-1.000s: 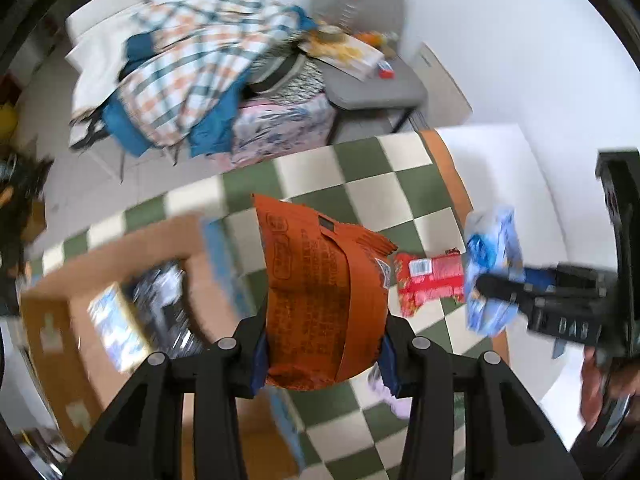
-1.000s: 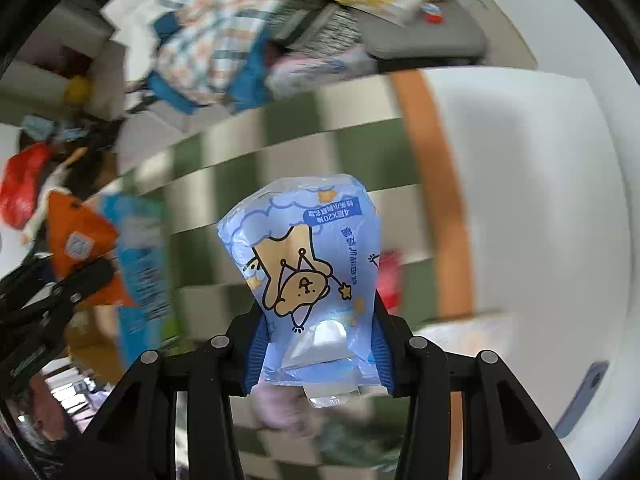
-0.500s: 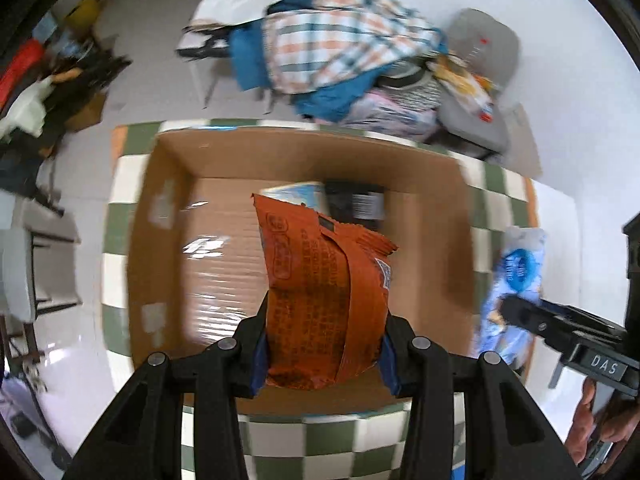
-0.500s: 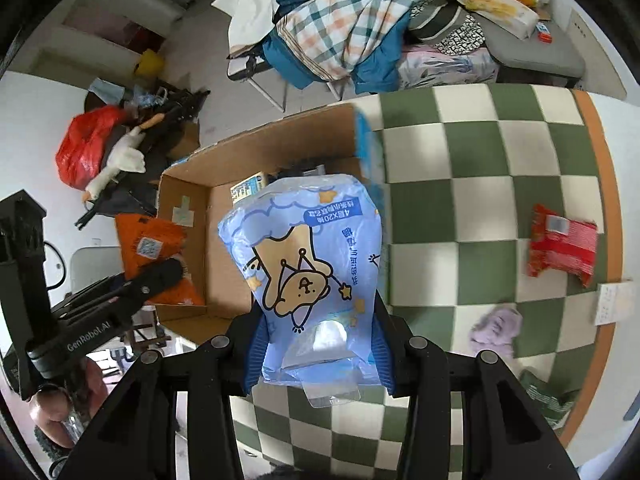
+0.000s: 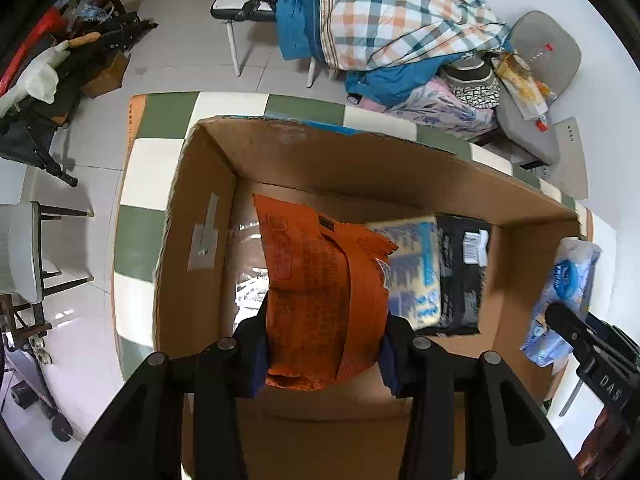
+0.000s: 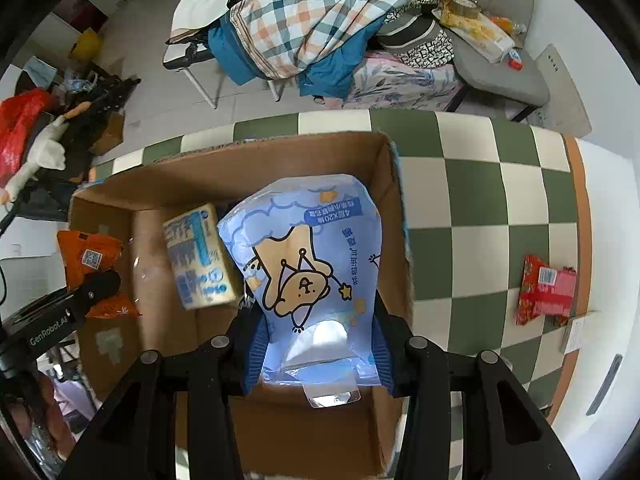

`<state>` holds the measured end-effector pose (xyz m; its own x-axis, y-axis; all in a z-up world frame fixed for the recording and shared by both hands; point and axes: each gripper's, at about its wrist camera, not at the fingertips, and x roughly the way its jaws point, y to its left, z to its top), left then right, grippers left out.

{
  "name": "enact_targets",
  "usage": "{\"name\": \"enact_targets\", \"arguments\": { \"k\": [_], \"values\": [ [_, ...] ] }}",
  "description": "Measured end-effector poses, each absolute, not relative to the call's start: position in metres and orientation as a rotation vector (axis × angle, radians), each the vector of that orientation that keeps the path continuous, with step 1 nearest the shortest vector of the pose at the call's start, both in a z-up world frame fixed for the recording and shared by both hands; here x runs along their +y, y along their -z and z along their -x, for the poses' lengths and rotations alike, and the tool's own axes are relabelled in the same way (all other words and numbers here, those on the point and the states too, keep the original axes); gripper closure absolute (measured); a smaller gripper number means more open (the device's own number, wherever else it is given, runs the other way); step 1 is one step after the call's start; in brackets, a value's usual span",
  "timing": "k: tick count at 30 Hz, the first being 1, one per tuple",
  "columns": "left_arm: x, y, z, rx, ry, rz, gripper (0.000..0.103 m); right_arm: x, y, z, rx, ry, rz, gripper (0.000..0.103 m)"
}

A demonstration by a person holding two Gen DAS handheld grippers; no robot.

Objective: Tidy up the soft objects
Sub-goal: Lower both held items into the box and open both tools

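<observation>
An orange packet (image 5: 320,304) is pinched between the fingers of the left gripper (image 5: 322,354) and held above the open cardboard box (image 5: 400,168), over its left half. A blue bear-print tissue pack (image 6: 308,272) is clamped by the right gripper (image 6: 318,354) over the box's right side. A pale yellow-and-blue pack (image 5: 416,268) and a black packet (image 5: 462,276) are seen on the box floor. The box is carried by the green-and-white checkered table (image 6: 472,184); a red packet (image 6: 546,290) lies near its right edge.
</observation>
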<state>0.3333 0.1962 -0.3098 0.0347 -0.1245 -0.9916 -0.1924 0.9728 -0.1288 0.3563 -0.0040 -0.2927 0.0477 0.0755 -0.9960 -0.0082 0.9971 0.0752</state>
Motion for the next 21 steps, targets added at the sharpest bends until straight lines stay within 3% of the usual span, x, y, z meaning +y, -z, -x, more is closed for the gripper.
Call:
{"name": "enact_targets", "arguments": {
  "k": [4, 7, 10, 12, 15, 20, 21],
  "values": [
    [0.201, 0.321, -0.346, 1.578, -0.055, 0.261, 0.061, 0.008, 0.302, -0.364, 1.496, -0.011, 0.013, 0.052],
    [0.198, 0.324, -0.352, 1.603, -0.049, 0.233, 0.060, 0.011, 0.305, -0.368, 1.489, 0.011, 0.042, 0.041],
    [0.200, 0.321, -0.353, 1.595, -0.050, 0.230, 0.047, 0.012, 0.306, -0.370, 1.485, 0.016, 0.048, 0.027],
    [0.203, 0.316, -0.353, 1.572, -0.047, 0.235, 0.024, 0.011, 0.303, -0.370, 1.477, 0.020, 0.045, 0.024],
    [0.208, 0.306, -0.349, 1.532, -0.061, 0.228, 0.005, 0.012, 0.301, -0.368, 1.485, 0.002, 0.042, 0.020],
    [0.211, 0.286, -0.335, 1.483, -0.069, 0.233, 0.002, 0.013, 0.291, -0.354, 1.492, -0.043, 0.010, 0.000],
    [0.210, 0.282, -0.330, 1.472, -0.074, 0.227, 0.002, 0.014, 0.288, -0.350, 1.490, -0.053, 0.006, 0.000]
  ]
}}
